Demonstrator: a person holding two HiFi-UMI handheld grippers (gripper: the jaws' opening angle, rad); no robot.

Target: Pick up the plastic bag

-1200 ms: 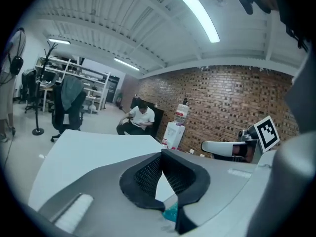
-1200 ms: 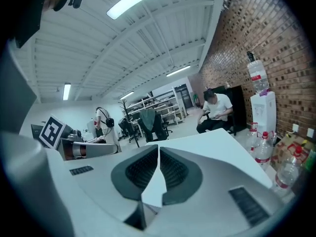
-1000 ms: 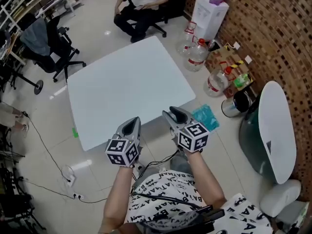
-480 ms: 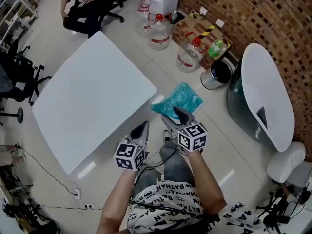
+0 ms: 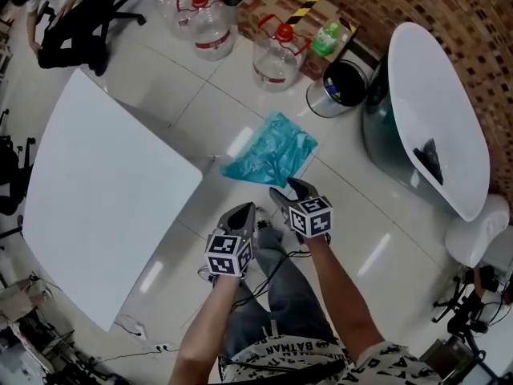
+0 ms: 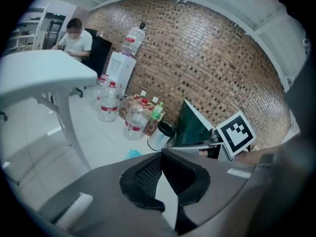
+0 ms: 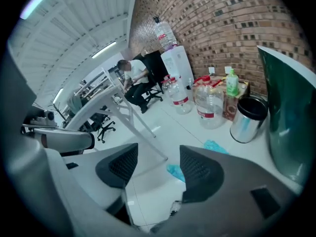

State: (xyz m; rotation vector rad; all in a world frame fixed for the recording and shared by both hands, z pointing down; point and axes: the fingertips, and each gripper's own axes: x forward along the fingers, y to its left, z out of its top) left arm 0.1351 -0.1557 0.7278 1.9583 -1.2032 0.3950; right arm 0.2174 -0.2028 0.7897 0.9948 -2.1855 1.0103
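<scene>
Bag point(image 5: 272, 155), teal and crumpled, lies on the tiled floor point(image 5: 377, 239) at the centre of my head view. It sits just off the right corner of the table and below the jugs and the bin.

The white table point(image 5: 96, 207) fills the left half of the frame. A white oval top point(image 5: 437, 111) over a dark green base takes the right edge. A seated person point(image 5: 60, 14) is cut off by the upper left corner. Two clear jugs with red caps point(image 5: 275, 58) stand at upper centre, and a round metal bin point(image 5: 337, 91) stands just right of them, close to the oval top's base.

Both of my grippers hang low in the frame, just under the bag. My right gripper point(image 5: 287, 189) points up at the bag's lower edge. Its own view shows the right gripper point(image 7: 158, 167) with jaws spread wide and nothing between them, the bag point(image 7: 175, 172) visible on the floor beyond the gap. My left gripper point(image 5: 243, 213) sits a little lower and to the left. In its own view the left gripper point(image 6: 160, 157) has its jaw tips brought together on nothing.
</scene>
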